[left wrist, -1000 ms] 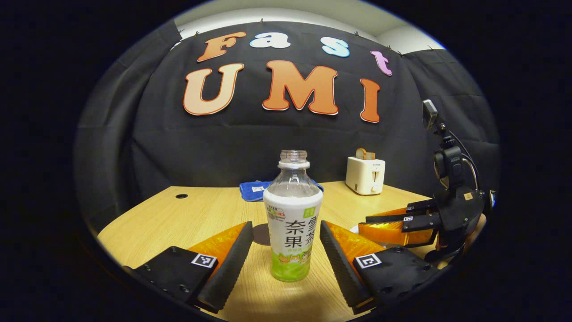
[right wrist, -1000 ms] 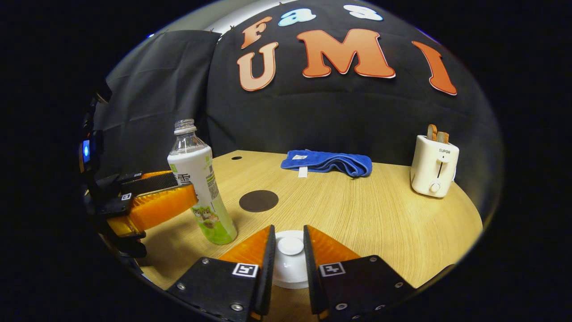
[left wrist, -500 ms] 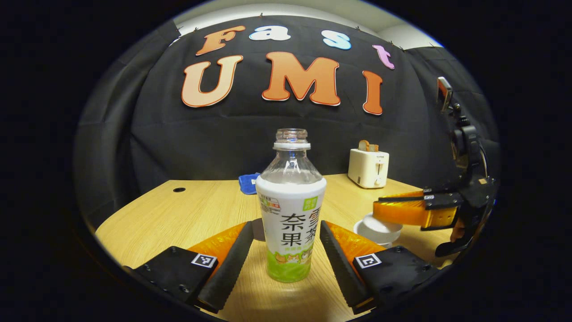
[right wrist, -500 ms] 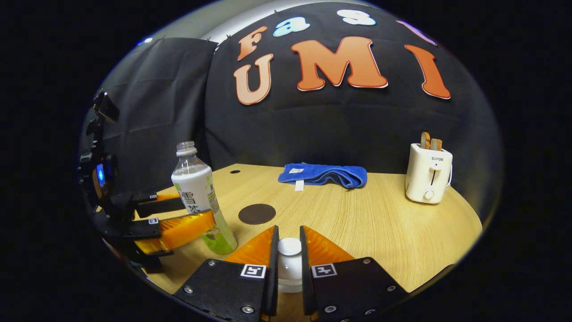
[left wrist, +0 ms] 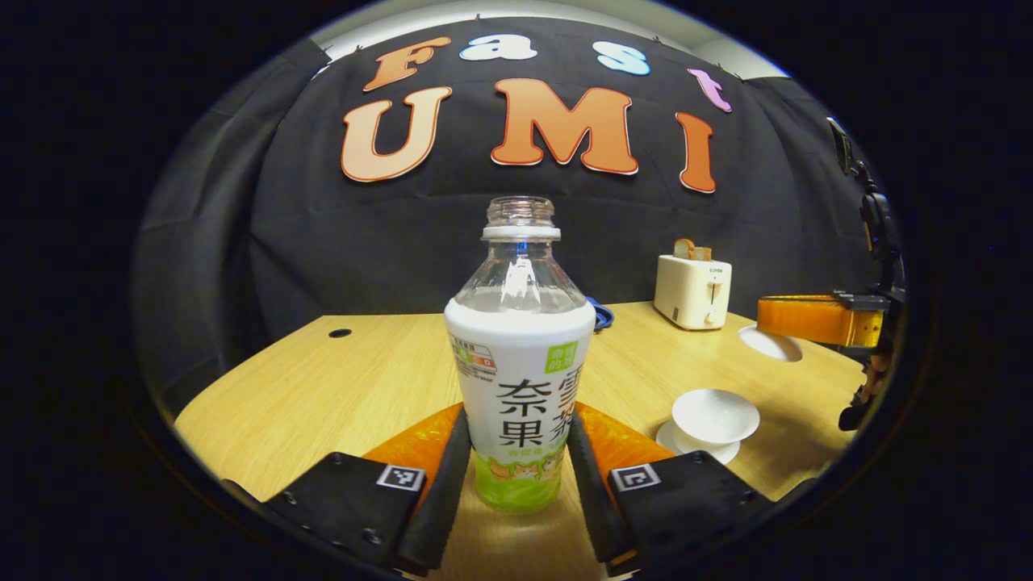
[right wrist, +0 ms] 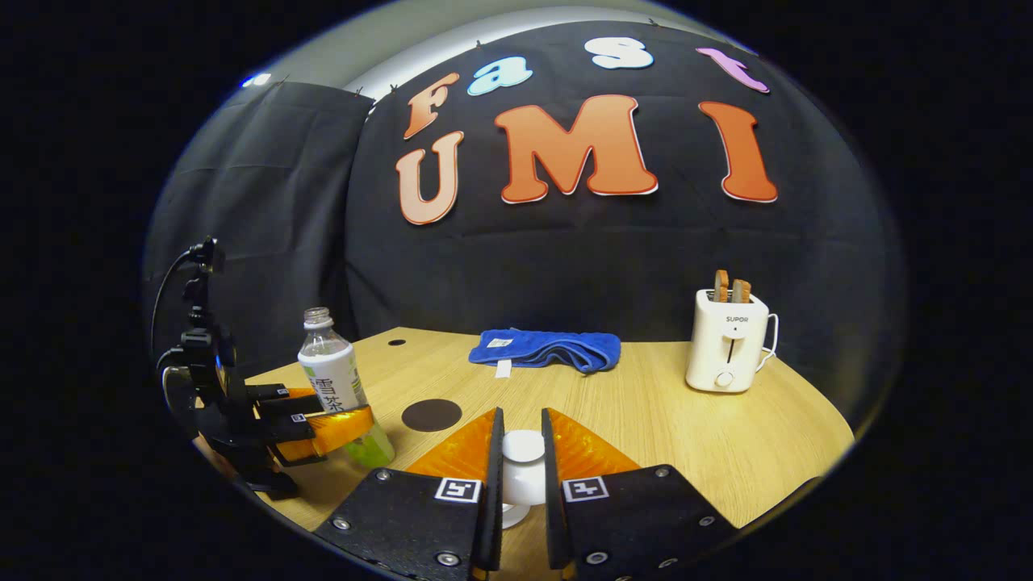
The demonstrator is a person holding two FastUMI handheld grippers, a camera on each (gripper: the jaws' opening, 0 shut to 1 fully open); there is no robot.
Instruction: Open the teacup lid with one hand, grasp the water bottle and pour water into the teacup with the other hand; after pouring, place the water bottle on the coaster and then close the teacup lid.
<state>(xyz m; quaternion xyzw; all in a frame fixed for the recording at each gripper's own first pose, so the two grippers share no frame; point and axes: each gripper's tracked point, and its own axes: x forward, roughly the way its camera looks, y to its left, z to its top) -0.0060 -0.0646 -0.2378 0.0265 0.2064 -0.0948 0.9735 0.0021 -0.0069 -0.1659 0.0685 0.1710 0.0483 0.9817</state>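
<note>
The uncapped water bottle [left wrist: 520, 379] with a white and green label stands on the table, and my left gripper [left wrist: 518, 432] is shut on its lower body. In the right gripper view the bottle [right wrist: 332, 386] is at the left with the left gripper [right wrist: 319, 420] around it. My right gripper [right wrist: 520, 440] is shut on the knob of the white teacup lid [right wrist: 523, 449], held up off the cup. In the left gripper view the lid [left wrist: 771, 344] hangs under the right gripper [left wrist: 811, 320]. The white teacup [left wrist: 715, 415] stands uncovered on its saucer. The dark round coaster [right wrist: 432, 414] lies behind the bottle.
A folded blue towel [right wrist: 545, 349] lies at the back of the wooden table [right wrist: 686, 436]. A white toaster [right wrist: 726, 343] with bread slices stands at the back right. A small cable hole [left wrist: 340, 332] is in the far left of the tabletop.
My left gripper has moved forward and closed on the bottle. My right gripper, closed on the lid knob, has lifted the lid up off the teacup and away to the right.
</note>
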